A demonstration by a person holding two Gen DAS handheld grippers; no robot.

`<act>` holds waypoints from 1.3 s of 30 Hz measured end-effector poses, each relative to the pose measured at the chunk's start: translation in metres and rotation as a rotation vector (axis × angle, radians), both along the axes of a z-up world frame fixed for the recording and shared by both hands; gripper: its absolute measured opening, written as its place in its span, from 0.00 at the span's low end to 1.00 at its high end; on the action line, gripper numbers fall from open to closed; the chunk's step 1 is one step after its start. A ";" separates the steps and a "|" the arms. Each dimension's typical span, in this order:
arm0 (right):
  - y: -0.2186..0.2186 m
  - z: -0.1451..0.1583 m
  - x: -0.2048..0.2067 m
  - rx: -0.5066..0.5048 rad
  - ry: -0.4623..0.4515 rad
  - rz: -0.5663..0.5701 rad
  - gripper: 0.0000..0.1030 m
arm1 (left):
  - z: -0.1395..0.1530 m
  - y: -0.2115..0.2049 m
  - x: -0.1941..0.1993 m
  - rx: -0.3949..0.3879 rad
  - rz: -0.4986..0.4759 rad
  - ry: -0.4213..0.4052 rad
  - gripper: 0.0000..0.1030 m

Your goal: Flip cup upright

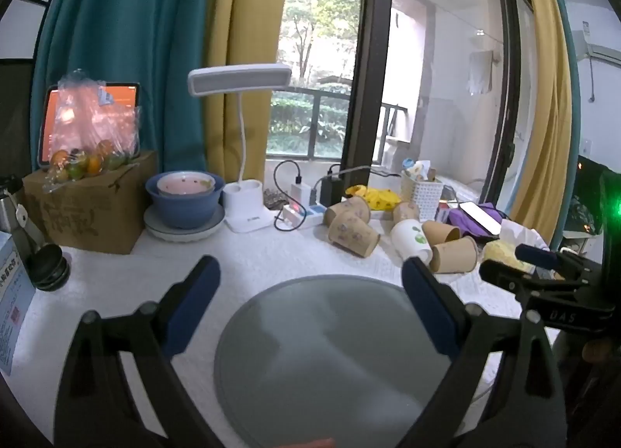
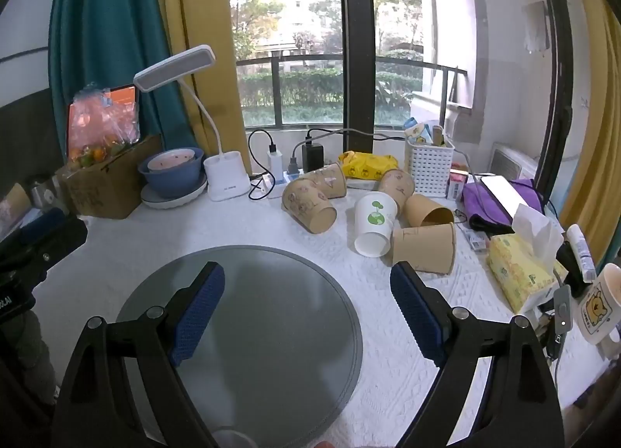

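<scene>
Cardboard box (image 2: pixel 103 186) with a bag of citrus fruit (image 2: pixel 103 130) on top sits at the far left of the white tablecloth (image 2: pixel 248 227). Beside it, nested blue and pink bowls (image 2: pixel 172 172) rest on a plate, next to a white desk lamp (image 2: pixel 227 176) and a power strip with chargers (image 2: pixel 295 165).

Nearer the cameras lies a round grey mat (image 2: pixel 271 316). The left gripper (image 1: pixel 310 304) hangs above it, jaws spread wide and holding nothing. The right gripper (image 2: pixel 306 308) is likewise wide apart and empty, over the mat's right edge.

Behind the mat, paper cups lie tipped on their sides in a loose cluster: two patterned brown cups (image 2: pixel 310 199) at the left, then a white cup with a green sprout print (image 2: pixel 374 223) with its mouth toward the camera, touching a plain brown cup (image 2: pixel 425 248) on its right, with two more brown cups (image 2: pixel 415 199) behind.

Further right stand a white basket (image 2: pixel 429 165), a purple cloth (image 2: pixel 500 196) under a phone, a yellow tissue pack (image 2: pixel 520 273) and a bear mug (image 2: pixel 599 304).
</scene>
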State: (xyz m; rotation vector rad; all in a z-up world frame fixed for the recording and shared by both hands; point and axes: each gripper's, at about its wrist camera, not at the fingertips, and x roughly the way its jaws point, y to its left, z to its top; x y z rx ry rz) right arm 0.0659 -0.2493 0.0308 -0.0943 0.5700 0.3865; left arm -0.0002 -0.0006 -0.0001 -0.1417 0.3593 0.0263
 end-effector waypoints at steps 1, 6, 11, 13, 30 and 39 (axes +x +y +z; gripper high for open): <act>0.000 0.000 0.001 -0.001 0.002 -0.001 0.87 | 0.000 0.000 0.000 0.001 0.000 0.001 0.93; 0.000 -0.002 0.007 0.001 0.008 -0.001 0.87 | -0.003 -0.002 0.003 -0.007 -0.004 0.003 0.93; 0.000 -0.002 0.007 0.000 0.008 -0.001 0.87 | -0.003 -0.003 0.003 -0.004 -0.005 0.006 0.93; 0.000 -0.002 0.007 0.001 0.008 -0.001 0.87 | -0.002 -0.002 0.005 0.013 -0.007 0.001 0.93; 0.001 -0.002 0.008 0.001 0.009 -0.001 0.87 | -0.002 0.000 0.008 0.000 -0.012 0.008 0.93; -0.003 -0.002 0.022 0.016 0.019 -0.007 0.87 | 0.000 -0.005 0.019 0.034 -0.021 -0.013 0.93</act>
